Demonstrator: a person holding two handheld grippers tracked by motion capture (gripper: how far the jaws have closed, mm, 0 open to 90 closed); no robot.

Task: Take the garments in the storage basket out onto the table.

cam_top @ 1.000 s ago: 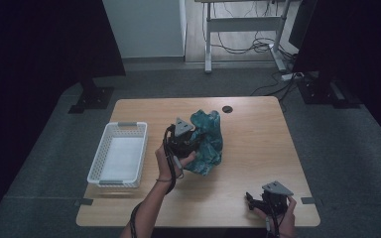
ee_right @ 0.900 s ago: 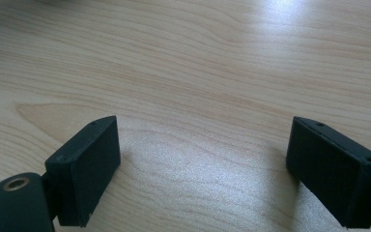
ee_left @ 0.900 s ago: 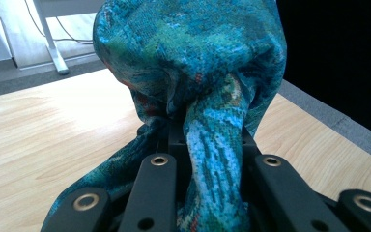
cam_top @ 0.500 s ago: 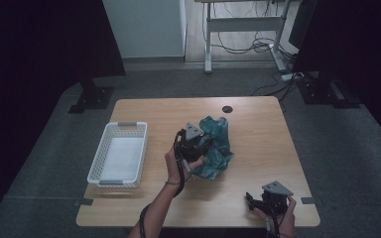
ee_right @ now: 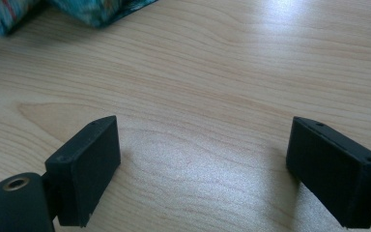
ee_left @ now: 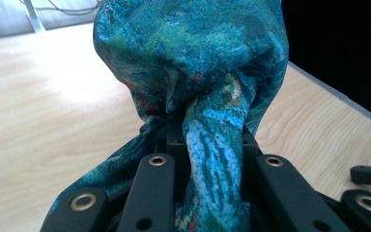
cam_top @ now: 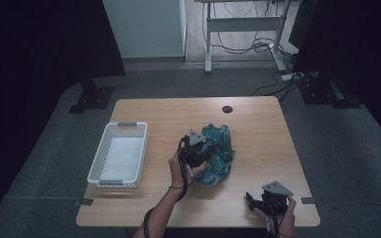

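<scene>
The left gripper (cam_top: 201, 151), forearm angled inward, clamps the teal cloth (cam_top: 218, 153); the right gripper (ee_right: 203, 169) rests low, jaws apart.

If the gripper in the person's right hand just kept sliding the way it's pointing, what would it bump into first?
Probably the teal cloth. The right gripper, jaws wide apart with nothing between them, faces bare table, and the cloth's edge lies ahead toward the left. Depth is hard to judge, so it might pass beside it.
</scene>
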